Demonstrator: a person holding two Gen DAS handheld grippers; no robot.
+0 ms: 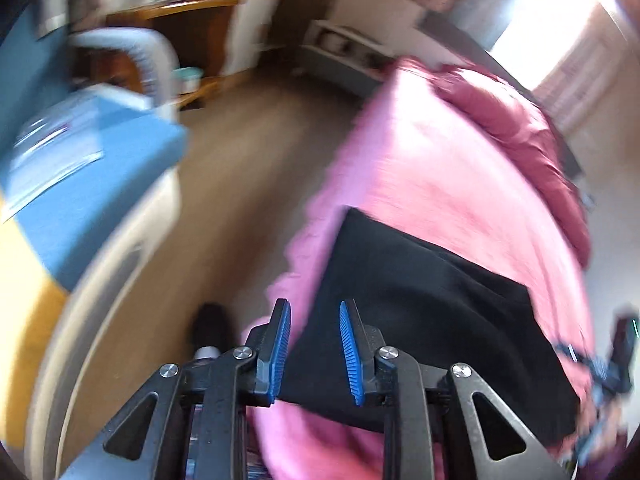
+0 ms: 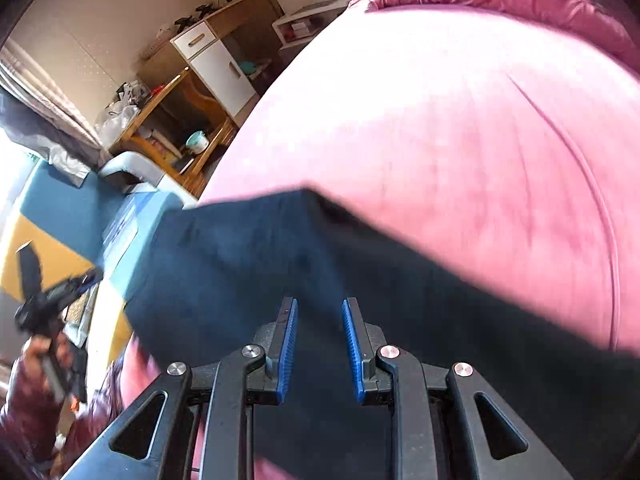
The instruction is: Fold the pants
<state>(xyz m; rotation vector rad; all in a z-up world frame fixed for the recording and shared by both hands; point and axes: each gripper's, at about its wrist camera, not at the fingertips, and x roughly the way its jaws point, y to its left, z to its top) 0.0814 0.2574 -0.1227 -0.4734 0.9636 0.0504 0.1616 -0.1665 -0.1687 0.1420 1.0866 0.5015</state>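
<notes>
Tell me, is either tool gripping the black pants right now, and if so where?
Neither. The left tool and right tool both stand open above the black pants on the pink bedspread, with nothing between their fingers.

The pants (image 1: 420,320) are plain black against a solid pink bedspread (image 1: 432,160), with a darker rose-pink quilt (image 1: 520,120) bunched at the bedspread's far edge. Both the left gripper (image 1: 314,344) and the right gripper (image 2: 320,344) have ribbed bright-blue pads (image 1: 280,352) on black bodies with silver bolts. Beyond the bedspread, the cabinet (image 2: 216,60) is white-fronted with light wood sides, beside a honey-coloured wooden table (image 2: 176,120). The floor (image 1: 248,168) is brown.
</notes>
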